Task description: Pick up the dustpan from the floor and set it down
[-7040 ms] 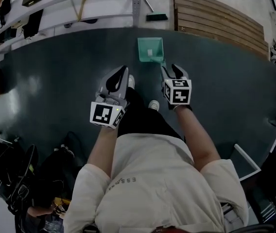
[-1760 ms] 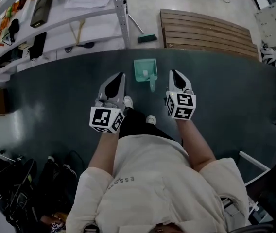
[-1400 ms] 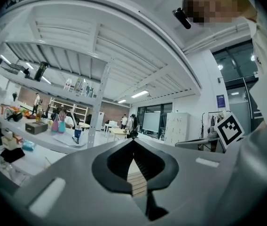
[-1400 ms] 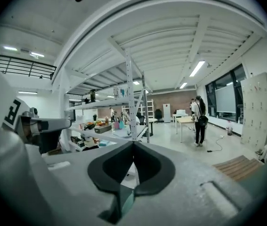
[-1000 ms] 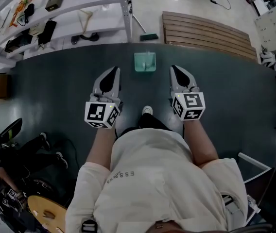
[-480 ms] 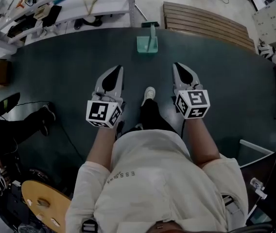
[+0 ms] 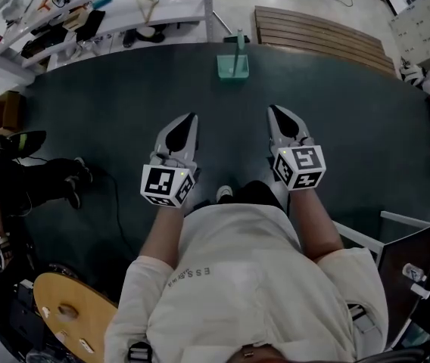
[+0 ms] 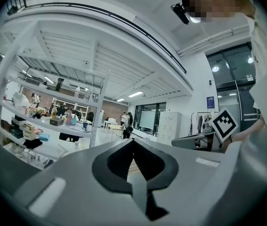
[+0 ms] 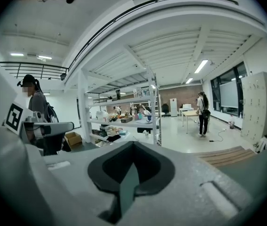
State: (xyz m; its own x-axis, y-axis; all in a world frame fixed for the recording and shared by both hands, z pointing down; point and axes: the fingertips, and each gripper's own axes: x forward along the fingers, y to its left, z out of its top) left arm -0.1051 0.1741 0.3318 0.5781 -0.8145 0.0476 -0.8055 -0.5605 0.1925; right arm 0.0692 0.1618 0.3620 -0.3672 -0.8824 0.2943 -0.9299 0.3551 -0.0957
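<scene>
Head view: dustpan (image 7: 232, 67) far ahead of clenched left tongs (image 7: 191, 118) (right tongs (image 7: 274, 110) likewise).

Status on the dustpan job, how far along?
Looks done: the dustpan sits on the far edge of the dark mat, handle up, well clear of both grippers. In hand: nothing; the left gripper and right gripper are shut and empty. Left: probably nothing.
</scene>
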